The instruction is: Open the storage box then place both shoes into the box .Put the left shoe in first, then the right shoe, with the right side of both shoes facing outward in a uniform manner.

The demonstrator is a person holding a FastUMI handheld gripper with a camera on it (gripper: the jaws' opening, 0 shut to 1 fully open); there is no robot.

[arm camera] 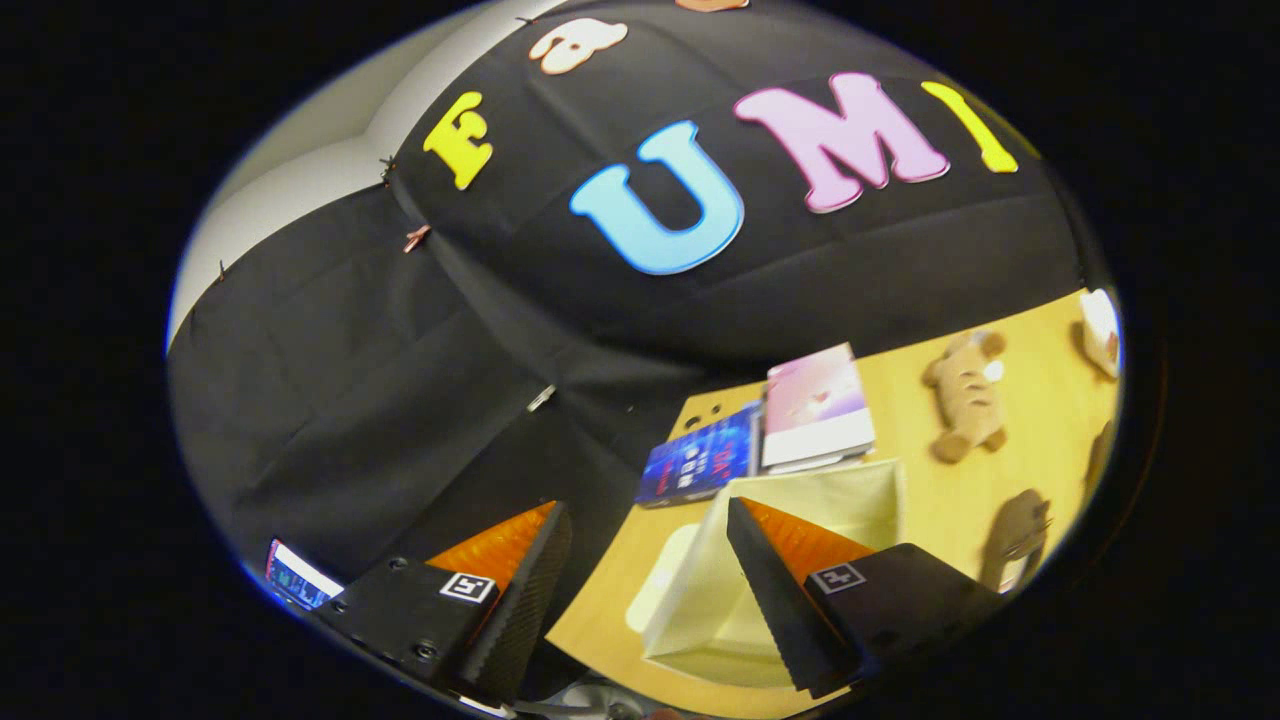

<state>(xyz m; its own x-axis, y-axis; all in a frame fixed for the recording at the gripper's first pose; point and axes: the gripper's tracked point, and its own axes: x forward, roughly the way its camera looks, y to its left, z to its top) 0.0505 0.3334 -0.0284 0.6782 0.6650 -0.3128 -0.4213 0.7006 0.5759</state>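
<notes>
The cream storage box [860, 495] stands on the wooden table just ahead of my fingers, its top open and its inside showing. A pale flap [662, 590], probably its lid, lies against the box's near side. My gripper [645, 508] is open and holds nothing; it hovers tilted above the table's edge. The right finger [775, 580] overlaps the box in the view, and the left finger [525, 590] hangs off the table against the black cloth. A dark brown object [1015, 535], possibly a shoe, lies beyond the box to the right; I cannot tell for sure.
A blue book [700, 462] and a pink book [815, 405] lie side by side behind the box. A tan plush toy [965, 395] lies further along the table [1040, 420], with another pale toy [1100, 330] past it. The booth's cloth wall closes in the back.
</notes>
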